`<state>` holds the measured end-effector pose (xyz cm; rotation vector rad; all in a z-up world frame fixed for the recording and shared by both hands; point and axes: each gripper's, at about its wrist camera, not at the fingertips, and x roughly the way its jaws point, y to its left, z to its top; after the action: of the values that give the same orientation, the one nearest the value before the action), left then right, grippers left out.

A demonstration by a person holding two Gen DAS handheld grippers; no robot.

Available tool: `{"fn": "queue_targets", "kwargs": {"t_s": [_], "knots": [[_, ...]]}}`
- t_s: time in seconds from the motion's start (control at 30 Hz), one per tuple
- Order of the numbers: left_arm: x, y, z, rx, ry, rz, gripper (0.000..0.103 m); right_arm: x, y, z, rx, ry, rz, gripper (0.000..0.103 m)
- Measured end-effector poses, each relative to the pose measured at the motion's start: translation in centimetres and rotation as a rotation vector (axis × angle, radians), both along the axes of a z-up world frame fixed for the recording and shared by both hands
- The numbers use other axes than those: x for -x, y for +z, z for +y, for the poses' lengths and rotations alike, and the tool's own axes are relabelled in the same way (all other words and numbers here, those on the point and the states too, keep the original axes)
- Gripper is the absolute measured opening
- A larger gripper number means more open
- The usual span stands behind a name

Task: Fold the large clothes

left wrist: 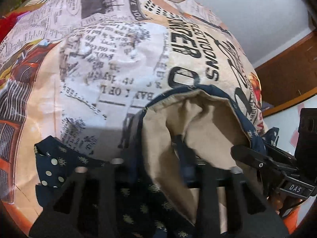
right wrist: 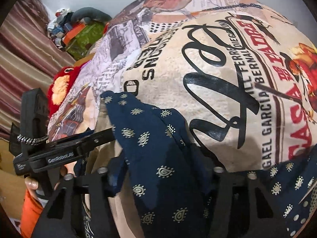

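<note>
A navy garment with a pale paisley print [right wrist: 158,138] and a beige lining [left wrist: 208,123] lies bunched on a bed sheet printed with newsprint and poster lettering [left wrist: 118,63]. My left gripper [left wrist: 156,166] sits low in its own view, with the garment draped over its fingers. From the right wrist view it [right wrist: 108,133] comes in from the left, its jaws together on the garment's edge. The garment covers the fingertips of my right gripper [right wrist: 158,176]. In the left wrist view that gripper [left wrist: 247,156] touches the navy hem, and its gap is not visible.
A red plush item [right wrist: 63,87] lies at the sheet's far left. Beyond it are a green cloth [right wrist: 85,37] with clutter and a striped curtain [right wrist: 23,55]. A wooden board [left wrist: 287,69] stands at the right by a pale wall. An orange sleeve [right wrist: 31,212] and a hand hold the left tool.
</note>
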<state>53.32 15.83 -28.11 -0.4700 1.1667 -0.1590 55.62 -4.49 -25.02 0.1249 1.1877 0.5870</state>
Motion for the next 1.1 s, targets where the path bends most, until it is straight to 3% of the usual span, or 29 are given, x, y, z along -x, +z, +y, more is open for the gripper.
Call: {"fn": "queue_targets", "kwargs": {"t_s": [0.07, 0.13, 0.37, 0.63, 0.8, 0.97, 1.1], "knots": [[0.5, 1.0, -0.5, -0.018, -0.013, -0.032, 0.008, 0.2, 0.3, -0.2, -0.031, 0.010, -0.005, 0.034], [1.6, 2.9, -1.1, -0.049, -0.035, -0.093, 0.007, 0.7, 1.0, -0.6, -0.073, 0.015, -0.009, 0.027], [7.1, 11.0, -3.4, -0.175, -0.124, -0.272, 0.007, 4.4, 5.2, -2.0, -0.152, 0.046, -0.061, 0.023], [14.5, 16.5, -5.9, -0.231, -0.195, -0.377, 0.007, 11.2, 9.7, -4.3, -0.172, 0.090, -0.131, 0.023], [18.6, 16.5, -7.6, -0.262, -0.252, -0.377, 0.007, 15.5, 10.3, -5.8, -0.134, 0.096, -0.147, 0.023], [21.2, 13.8, -8.7, -0.271, -0.294, -0.312, 0.007, 18.5, 9.7, -7.3, -0.134, 0.095, -0.121, 0.023], [21.6, 12.0, -7.9, -0.275, -0.262, -0.257, 0.007, 20.1, 9.0, -7.6, -0.083, 0.099, -0.113, 0.023]]}}
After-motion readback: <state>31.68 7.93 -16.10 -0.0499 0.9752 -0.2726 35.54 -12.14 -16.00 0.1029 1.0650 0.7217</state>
